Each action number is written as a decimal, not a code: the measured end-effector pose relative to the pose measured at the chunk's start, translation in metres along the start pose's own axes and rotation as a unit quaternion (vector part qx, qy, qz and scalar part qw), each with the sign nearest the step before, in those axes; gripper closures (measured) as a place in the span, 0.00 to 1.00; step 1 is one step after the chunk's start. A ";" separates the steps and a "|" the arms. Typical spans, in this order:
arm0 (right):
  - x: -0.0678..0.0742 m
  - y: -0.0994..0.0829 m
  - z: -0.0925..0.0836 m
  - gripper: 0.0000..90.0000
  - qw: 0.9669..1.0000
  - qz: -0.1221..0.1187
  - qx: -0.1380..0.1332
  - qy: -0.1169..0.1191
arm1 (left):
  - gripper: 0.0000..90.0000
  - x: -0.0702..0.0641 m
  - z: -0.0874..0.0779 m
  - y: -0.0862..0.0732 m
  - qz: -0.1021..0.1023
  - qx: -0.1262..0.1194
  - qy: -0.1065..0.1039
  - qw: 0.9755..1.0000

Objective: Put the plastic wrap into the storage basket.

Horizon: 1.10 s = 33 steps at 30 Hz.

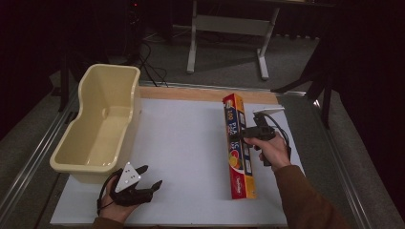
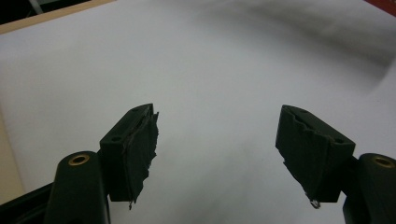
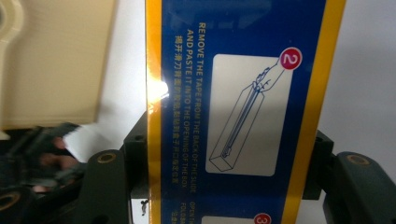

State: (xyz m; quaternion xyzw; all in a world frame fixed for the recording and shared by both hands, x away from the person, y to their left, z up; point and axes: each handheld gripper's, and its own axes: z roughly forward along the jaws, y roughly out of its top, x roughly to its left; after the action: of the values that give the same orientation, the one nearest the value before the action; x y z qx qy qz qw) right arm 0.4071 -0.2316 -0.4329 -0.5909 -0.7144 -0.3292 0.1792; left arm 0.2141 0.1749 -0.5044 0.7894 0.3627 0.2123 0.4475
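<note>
Two hand-held grippers: our right hand-held gripper [image 1: 248, 133] pinches the long foil box [image 1: 239, 145] across its middle above the white surface [image 1: 191, 143]; our left hand-held gripper [image 1: 152, 177] rests spread near the cream tub [image 1: 102, 119].

Pretty dim room with dark, murky edges, the white table mat [image 1: 191, 143] catches most light, there's a hot glare spot on the glossy box [image 3: 233, 93], and close-ups look soft.

Table [image 1: 200, 93]: wooden top, overlaid by a white sheet [image 1: 186, 152]; on the sheet, a cream tub [image 1: 98, 124] at the left edge and a long foil box [image 1: 240, 148] lying lengthwise right of centre, well apart.
</note>
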 end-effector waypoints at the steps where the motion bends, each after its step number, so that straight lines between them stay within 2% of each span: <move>1: 0.004 0.000 0.000 0.44 1.000 -0.001 -0.005 0.007 | 0.32 0.000 0.000 0.000 0.000 0.000 0.000 1.000; 2: 0.011 0.001 0.001 0.43 1.000 0.004 -0.014 0.027 | 0.32 0.000 0.000 0.000 0.000 0.000 0.000 1.000; 4: 0.016 0.002 0.001 0.43 0.999 0.012 -0.024 0.045 | 0.32 0.000 0.000 0.000 0.001 0.000 0.000 1.000; 8: 0.021 0.004 0.002 0.44 0.998 0.017 -0.031 0.061 | 0.32 0.000 0.000 0.000 0.001 0.000 0.000 1.000; 9: 0.029 0.006 0.006 0.44 0.996 0.020 -0.037 0.080 | 0.32 0.000 0.000 0.000 0.001 -0.001 -0.001 1.000; 13: 0.037 0.009 0.010 0.44 0.995 0.018 -0.041 0.088 | 0.32 0.000 0.000 0.000 0.002 0.000 0.000 1.000; 14: 0.046 0.012 0.015 0.44 0.994 0.019 -0.042 0.098 | 0.32 0.000 0.000 0.000 0.003 -0.001 0.000 1.000; 16: 0.049 0.013 0.017 0.44 0.994 0.019 -0.042 0.102 | 0.32 0.000 0.000 0.000 0.002 -0.002 0.001 1.000; 18: 0.054 0.016 0.021 0.44 0.991 0.030 -0.039 0.121 | 0.32 0.001 0.000 0.000 0.000 -0.001 0.002 1.000; 19: 0.054 0.016 0.021 0.44 0.991 0.030 -0.039 0.121 | 0.32 0.001 0.000 0.000 0.000 -0.001 0.002 1.000; 21: 0.062 0.020 0.026 0.44 0.987 0.044 -0.042 0.148 | 0.32 0.002 -0.001 -0.001 0.000 -0.003 0.002 1.000; 29: 0.087 0.033 0.031 0.44 0.984 0.046 -0.065 0.161 | 0.32 0.002 -0.001 0.000 0.001 -0.003 0.003 1.000; 32: 0.092 0.036 0.034 0.44 0.983 0.046 -0.066 0.165 | 0.32 0.002 -0.001 0.000 0.001 -0.004 0.003 1.000; 33: 0.098 0.037 0.037 0.44 0.982 0.044 -0.068 0.168 | 0.32 0.002 -0.001 0.000 0.001 -0.004 0.003 1.000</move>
State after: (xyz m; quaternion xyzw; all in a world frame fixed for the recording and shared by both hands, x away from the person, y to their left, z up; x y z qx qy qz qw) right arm 0.4248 -0.1322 -0.3865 -0.5689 -0.6233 -0.4631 0.2709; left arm 0.2147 0.1770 -0.5044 0.7872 0.3628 0.2163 0.4494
